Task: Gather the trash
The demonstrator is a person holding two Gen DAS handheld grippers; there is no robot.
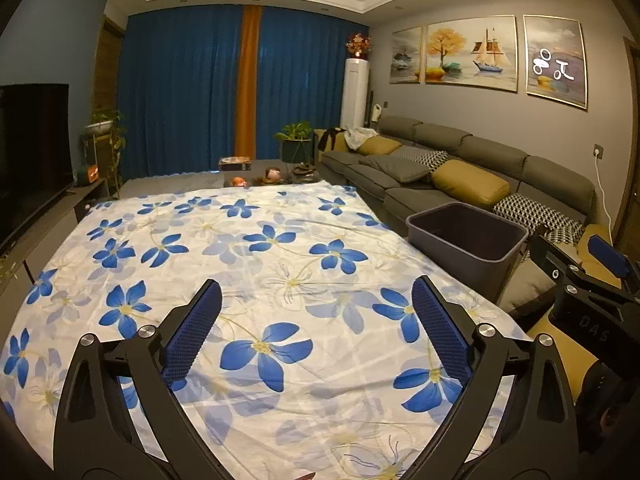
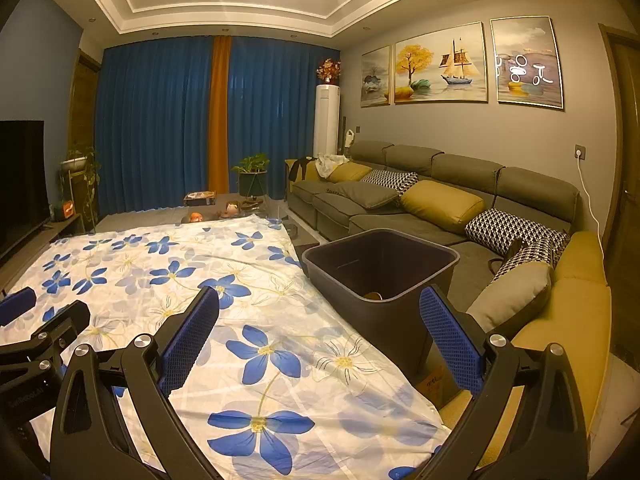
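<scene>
Nearest of all is the left gripper (image 1: 316, 300), hanging over the flowered sheet (image 1: 248, 264) with its blue-padded jaws spread wide and nothing between them. The cloth covers the table, white with blue blossoms, and runs away toward twelve o'clock. Over at three o'clock from it hovers the right gripper (image 2: 320, 308), its jaws likewise wide apart and holding nothing, one finger above the sheet's edge and the other in front of the bin. The dark trash bin (image 2: 380, 276) stands at about one o'clock from that gripper, just beside the table edge, between the sheet and the grey sofa (image 2: 440, 216). Down inside it, near the front wall, lies a small brownish item (image 2: 374, 295); what it is I cannot tell.
</scene>
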